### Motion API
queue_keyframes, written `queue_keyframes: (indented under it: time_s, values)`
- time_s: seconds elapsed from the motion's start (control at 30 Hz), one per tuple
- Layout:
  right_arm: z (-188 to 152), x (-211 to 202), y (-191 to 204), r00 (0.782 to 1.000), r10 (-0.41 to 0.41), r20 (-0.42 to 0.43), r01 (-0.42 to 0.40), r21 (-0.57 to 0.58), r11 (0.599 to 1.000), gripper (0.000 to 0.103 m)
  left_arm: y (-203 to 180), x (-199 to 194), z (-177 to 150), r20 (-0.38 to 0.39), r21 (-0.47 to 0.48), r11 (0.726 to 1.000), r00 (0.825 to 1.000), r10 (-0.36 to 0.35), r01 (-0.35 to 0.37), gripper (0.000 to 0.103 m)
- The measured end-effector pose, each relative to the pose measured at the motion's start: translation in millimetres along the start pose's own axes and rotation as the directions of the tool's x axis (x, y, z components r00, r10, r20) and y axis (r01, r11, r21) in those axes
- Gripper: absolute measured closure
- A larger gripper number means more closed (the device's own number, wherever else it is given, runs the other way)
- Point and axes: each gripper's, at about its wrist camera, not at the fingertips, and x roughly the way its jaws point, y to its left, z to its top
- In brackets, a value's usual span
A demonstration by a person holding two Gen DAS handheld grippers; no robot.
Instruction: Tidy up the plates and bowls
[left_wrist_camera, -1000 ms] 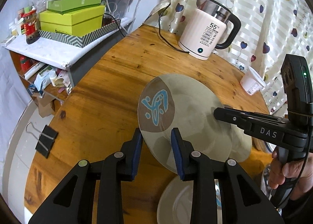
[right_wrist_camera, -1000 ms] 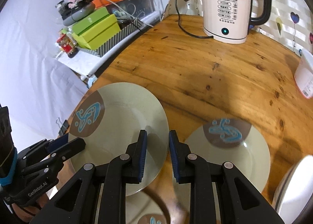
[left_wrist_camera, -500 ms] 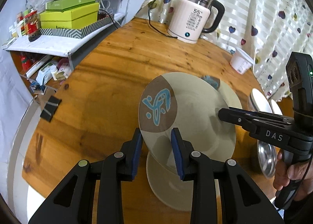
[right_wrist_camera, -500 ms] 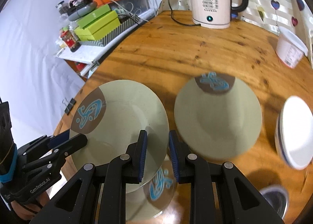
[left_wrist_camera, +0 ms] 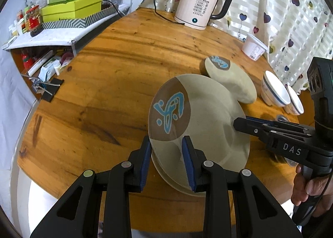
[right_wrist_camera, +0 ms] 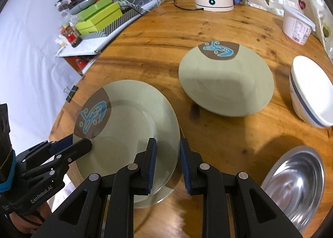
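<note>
Sage-green round plate with a brown-and-blue patch hangs between my two grippers, the left gripper clenched on its near rim and the right gripper on the opposite rim, just over a matching plate under my fingers. Beyond my fingertips, I judge most sorting remains: an upside-down green plate, white blue-banded bowls and a steel bowl sit apart.

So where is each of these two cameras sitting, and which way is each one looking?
Left wrist: on the left gripper, looking forward and down across the wooden table towards the kettle; a hand holding the right gripper shows.
Right wrist: on the right gripper, facing likewise; the left gripper shows at left.
Both share the held plate, gripped at opposite rims, and the second plate.
</note>
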Motion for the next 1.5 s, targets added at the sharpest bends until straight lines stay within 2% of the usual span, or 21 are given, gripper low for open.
queue_keyframes:
  time_s: [0.47,1.3,1.5]
  values:
    - [-9,4,-2,1.000,-0.016,-0.013,0.016,0.004,1.000,0.081,-3,7,-7,-0.032,0.000,1.000,0.999,0.005,-0.005,0.072]
    - [-9,5,-3,1.000,-0.017,-0.010,0.017,0.004,1.000,0.079,2,8,-6,-0.028,-0.012,1.000,1.000,0.000,0.000,0.072]
    - [-10,2,-7,1.000,-0.012,0.001,0.012,0.015,1.000,0.079,7,3,-3,0.006,-0.028,1.000,1.000,-0.015,0.015,0.071]
